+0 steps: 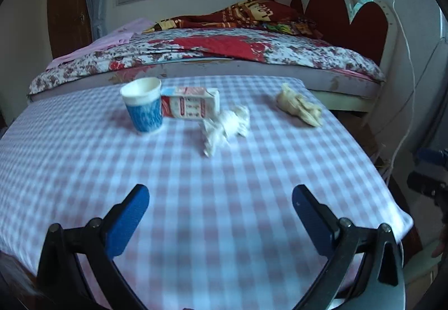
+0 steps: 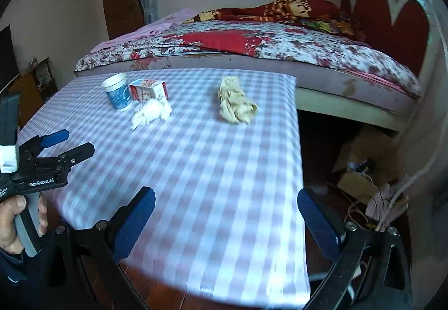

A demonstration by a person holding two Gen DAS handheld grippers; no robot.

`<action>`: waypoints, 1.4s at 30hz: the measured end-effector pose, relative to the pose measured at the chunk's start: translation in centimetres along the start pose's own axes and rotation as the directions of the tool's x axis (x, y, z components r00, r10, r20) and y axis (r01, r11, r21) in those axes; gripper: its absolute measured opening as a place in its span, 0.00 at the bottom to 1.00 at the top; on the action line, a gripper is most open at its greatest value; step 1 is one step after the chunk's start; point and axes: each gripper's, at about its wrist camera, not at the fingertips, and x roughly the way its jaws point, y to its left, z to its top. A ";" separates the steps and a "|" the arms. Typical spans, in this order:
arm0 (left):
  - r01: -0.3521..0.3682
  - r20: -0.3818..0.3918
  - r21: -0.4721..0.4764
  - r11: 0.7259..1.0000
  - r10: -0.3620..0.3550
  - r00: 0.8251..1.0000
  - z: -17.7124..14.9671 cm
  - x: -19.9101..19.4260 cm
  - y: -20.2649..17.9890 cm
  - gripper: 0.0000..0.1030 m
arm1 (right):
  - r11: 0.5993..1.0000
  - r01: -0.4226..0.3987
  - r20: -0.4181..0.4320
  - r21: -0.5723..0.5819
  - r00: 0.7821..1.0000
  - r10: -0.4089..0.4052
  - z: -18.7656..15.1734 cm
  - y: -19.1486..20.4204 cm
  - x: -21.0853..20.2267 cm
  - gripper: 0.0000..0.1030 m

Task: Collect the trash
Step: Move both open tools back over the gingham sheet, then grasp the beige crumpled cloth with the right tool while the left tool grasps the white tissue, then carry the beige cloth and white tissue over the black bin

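Note:
On the checked tablecloth (image 1: 212, 184) a blue and white paper cup (image 1: 142, 108) stands upright. A small red and white carton (image 1: 190, 105) lies on its side against it. A crumpled white tissue (image 1: 226, 125) rests just in front of the carton. A crumpled beige paper wad (image 1: 298, 108) lies apart to the right. My left gripper (image 1: 221, 198) hovers open over the near cloth, well short of the trash, holding nothing. My right gripper (image 2: 226, 203) is open and empty over the table's near right corner. From the right wrist I see the cup (image 2: 119, 94), carton (image 2: 148, 90), tissue (image 2: 151, 114), wad (image 2: 236, 104) and left gripper (image 2: 78, 141).
A bed (image 1: 212, 52) with a floral quilt runs close behind the table's far edge. The table (image 2: 299, 159) drops off at the right to a floor with a cardboard box (image 2: 361, 167) and cables (image 2: 378, 212). A hand (image 2: 16, 215) grips the left tool's handle.

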 end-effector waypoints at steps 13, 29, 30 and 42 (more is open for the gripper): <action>0.015 -0.088 0.112 0.994 -0.005 0.996 5.2 10.6 -0.2 0.81 | 0.999 0.002 -0.094 -0.047 0.996 -0.007 10.3 -1.4 14.2 0.97; 0.113 -0.160 0.110 0.987 -0.095 0.983 5.3 13.4 -1.7 0.34 | 0.999 0.004 -0.221 -0.050 0.975 -0.015 11.1 -1.5 21.0 0.34; 0.122 -0.155 0.098 0.988 -0.106 0.982 5.3 13.1 -1.7 0.32 | 0.999 -0.009 -0.219 -0.041 0.976 0.000 11.0 -1.6 20.8 0.28; 0.128 -0.079 0.099 0.987 -0.120 0.990 3.6 6.9 -3.1 0.31 | 0.997 -0.068 -0.075 0.023 0.995 0.069 7.7 -1.0 11.8 0.23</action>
